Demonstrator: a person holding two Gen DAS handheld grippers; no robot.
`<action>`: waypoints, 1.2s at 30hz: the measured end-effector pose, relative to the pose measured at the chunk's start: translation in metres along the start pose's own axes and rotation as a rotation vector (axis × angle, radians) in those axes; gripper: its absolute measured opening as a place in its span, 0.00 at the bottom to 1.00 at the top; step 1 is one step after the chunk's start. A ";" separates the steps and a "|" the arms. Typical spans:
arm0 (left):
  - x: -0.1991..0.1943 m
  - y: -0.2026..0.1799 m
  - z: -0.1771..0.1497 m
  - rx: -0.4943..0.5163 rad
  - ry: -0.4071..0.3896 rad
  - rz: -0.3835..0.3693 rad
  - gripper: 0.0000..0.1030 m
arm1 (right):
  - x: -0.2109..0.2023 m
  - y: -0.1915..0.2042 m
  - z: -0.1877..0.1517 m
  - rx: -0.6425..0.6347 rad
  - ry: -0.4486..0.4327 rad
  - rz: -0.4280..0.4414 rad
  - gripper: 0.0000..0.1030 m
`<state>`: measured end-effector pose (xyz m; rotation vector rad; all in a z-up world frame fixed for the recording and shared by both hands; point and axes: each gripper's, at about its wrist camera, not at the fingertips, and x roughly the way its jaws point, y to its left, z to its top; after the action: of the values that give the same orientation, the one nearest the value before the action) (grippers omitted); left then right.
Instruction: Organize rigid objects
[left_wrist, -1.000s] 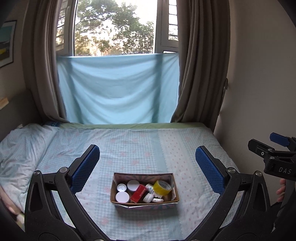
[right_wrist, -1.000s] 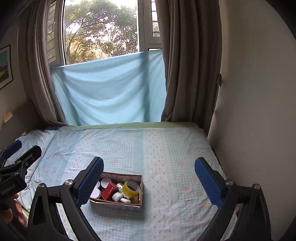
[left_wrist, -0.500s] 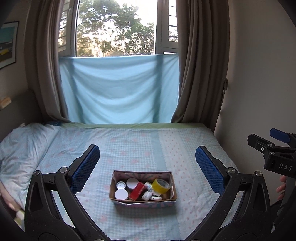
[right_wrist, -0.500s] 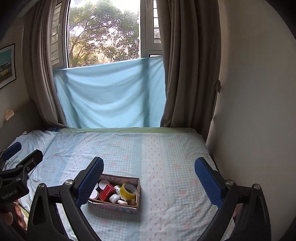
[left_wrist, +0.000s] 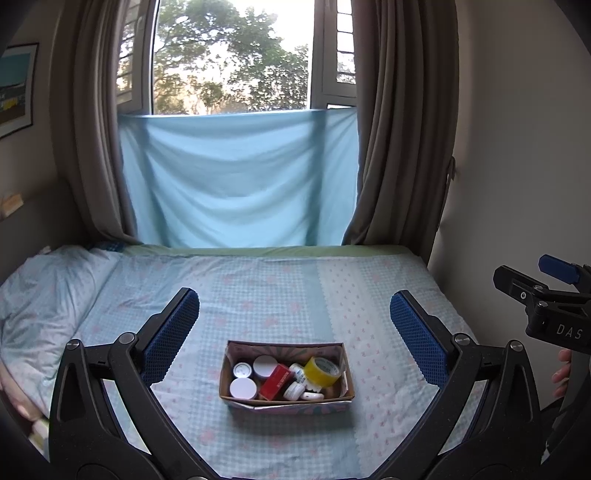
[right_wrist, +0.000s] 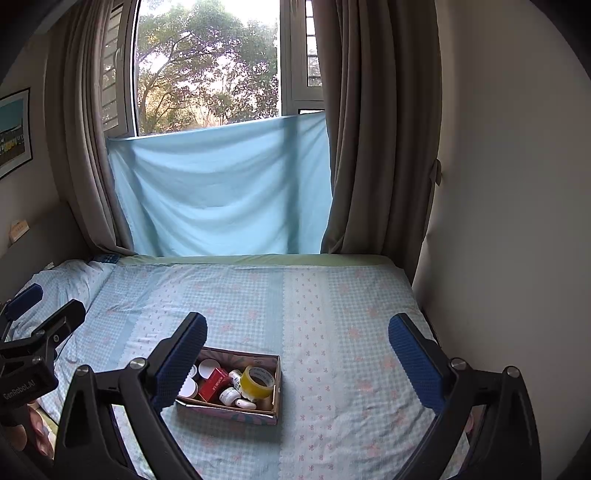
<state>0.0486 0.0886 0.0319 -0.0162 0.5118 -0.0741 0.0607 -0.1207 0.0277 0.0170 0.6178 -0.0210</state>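
Observation:
A small cardboard box (left_wrist: 341, 354) (right_wrist: 276, 380) sits on the bed. Inside lie a yellow tape roll (left_wrist: 322, 371) (right_wrist: 257, 382), a red box (left_wrist: 276, 381) (right_wrist: 213, 384), white round jars (left_wrist: 243, 387) (right_wrist: 209, 367) and a small white bottle (left_wrist: 300, 372). My left gripper (left_wrist: 293, 334) hangs open above and in front of the box, holding nothing. My right gripper (right_wrist: 295, 345) is open too, with the box low between its fingers, toward the left one. Each gripper appears at the edge of the other's view, and part of a hand (left_wrist: 563, 371) shows there.
The bed (left_wrist: 258, 288) has a blue checked sheet with a rumpled pillow (left_wrist: 40, 295) at the left. A wall (right_wrist: 517, 221) runs close along the right side. Brown curtains (left_wrist: 399, 129) and a hanging blue cloth (left_wrist: 240, 177) cover the window behind.
Both grippers have pulled back and tilted up a little; the box sits slightly lower and smaller in both views. Nothing was gripped or released.

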 end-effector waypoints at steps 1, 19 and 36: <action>0.000 0.000 0.000 0.000 -0.002 -0.001 1.00 | -0.001 0.001 0.001 -0.002 -0.001 -0.001 0.95; -0.001 -0.005 0.003 0.013 -0.010 0.006 1.00 | 0.004 -0.002 0.005 0.000 0.005 0.003 0.95; -0.005 -0.005 0.003 0.008 -0.019 0.020 1.00 | 0.004 -0.002 0.006 0.002 0.001 -0.002 0.95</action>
<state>0.0453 0.0843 0.0369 -0.0035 0.4925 -0.0567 0.0674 -0.1232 0.0300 0.0180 0.6183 -0.0233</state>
